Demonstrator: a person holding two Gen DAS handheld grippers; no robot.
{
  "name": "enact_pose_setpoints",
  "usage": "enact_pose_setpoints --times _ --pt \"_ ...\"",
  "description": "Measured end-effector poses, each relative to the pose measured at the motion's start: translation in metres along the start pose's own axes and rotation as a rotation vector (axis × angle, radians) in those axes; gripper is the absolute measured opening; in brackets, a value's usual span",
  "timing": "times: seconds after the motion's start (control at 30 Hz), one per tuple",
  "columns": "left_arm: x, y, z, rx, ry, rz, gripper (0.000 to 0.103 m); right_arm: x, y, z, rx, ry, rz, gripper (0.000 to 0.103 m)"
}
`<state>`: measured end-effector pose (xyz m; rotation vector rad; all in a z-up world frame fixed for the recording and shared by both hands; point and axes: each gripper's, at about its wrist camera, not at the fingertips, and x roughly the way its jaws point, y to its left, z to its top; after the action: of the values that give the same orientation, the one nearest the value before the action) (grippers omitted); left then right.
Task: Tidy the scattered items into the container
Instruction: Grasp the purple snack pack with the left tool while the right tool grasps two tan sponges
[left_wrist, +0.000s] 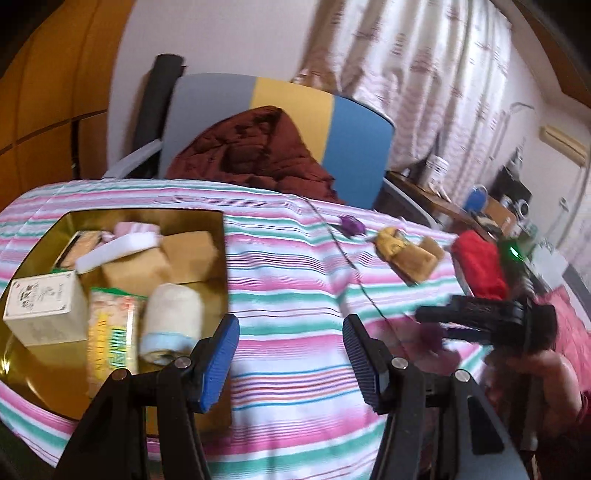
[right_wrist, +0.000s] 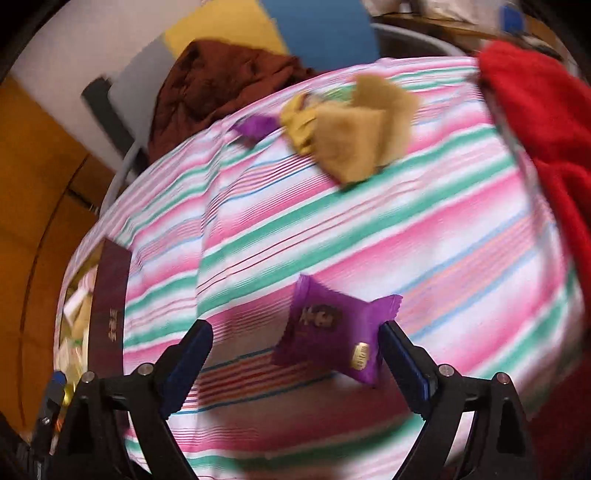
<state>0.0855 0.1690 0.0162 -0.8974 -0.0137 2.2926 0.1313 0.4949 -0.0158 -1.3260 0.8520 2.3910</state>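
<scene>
- Left wrist view: your left gripper (left_wrist: 291, 354) hangs with its blue pads spread wide, nothing between them, over the striped cloth (left_wrist: 295, 295) on the counter.
- The gold container (left_wrist: 218, 236) sits just left of that gripper, already holding boxes, a snack pack and a rolled towel (left_wrist: 173, 321).
- Ahead and to the right of it lie a small purple wrapper (left_wrist: 351, 226) and a yellow-tan cloth bundle (left_wrist: 406, 251); a red cloth (left_wrist: 480, 266) lies further right. Your right gripper (left_wrist: 432, 321) shows low on the right, blurred.
- Right wrist view: your right gripper (right_wrist: 295, 347) has its jaws apart around the purple candy packet (right_wrist: 332, 336). The packet lies nearer the right pad; whether it touches is unclear through the blur.
- The container wall (right_wrist: 110, 306) stands to the far left of this gripper, well apart from the packet.
- Judgement: the step in hand is grasping the packet. Centre it between the pads before closing, so the crimped end does not slip out.
- Close on the padded middle, not the flat seal.
- Keep the fingertips low enough to catch the packet, yet avoid pinching the cloth beneath.
- Slow down; the blur suggests fast travel.
</scene>
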Motion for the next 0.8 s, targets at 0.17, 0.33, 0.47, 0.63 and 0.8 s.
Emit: enact_pose_setpoints --times 0.17,0.33,0.47,0.63,0.8 --pt "0.001 -0.016 -0.001 0.057 0.006 -0.013 0.059 -0.007 0.029 0.015 -0.134 -0.020 0.188 0.091" --pt "0.010 -0.023 -0.002 0.051 0.036 -0.028 0.059 -0.037 0.011 0.053 -0.217 -0.151 0.036 0.091" --pt "0.016 -0.034 -0.002 0.061 0.045 -0.063 0.059 -0.039 -0.009 0.084 -0.262 -0.202 -0.087 0.075" --pt "0.029 -0.056 -0.002 0.111 0.075 -0.096 0.059 -0.008 -0.006 0.102 -0.434 -0.209 -0.198 0.071" --pt "0.048 -0.073 -0.002 0.141 0.122 -0.112 0.059 0.027 0.000 0.106 -0.570 -0.161 -0.290 0.071"
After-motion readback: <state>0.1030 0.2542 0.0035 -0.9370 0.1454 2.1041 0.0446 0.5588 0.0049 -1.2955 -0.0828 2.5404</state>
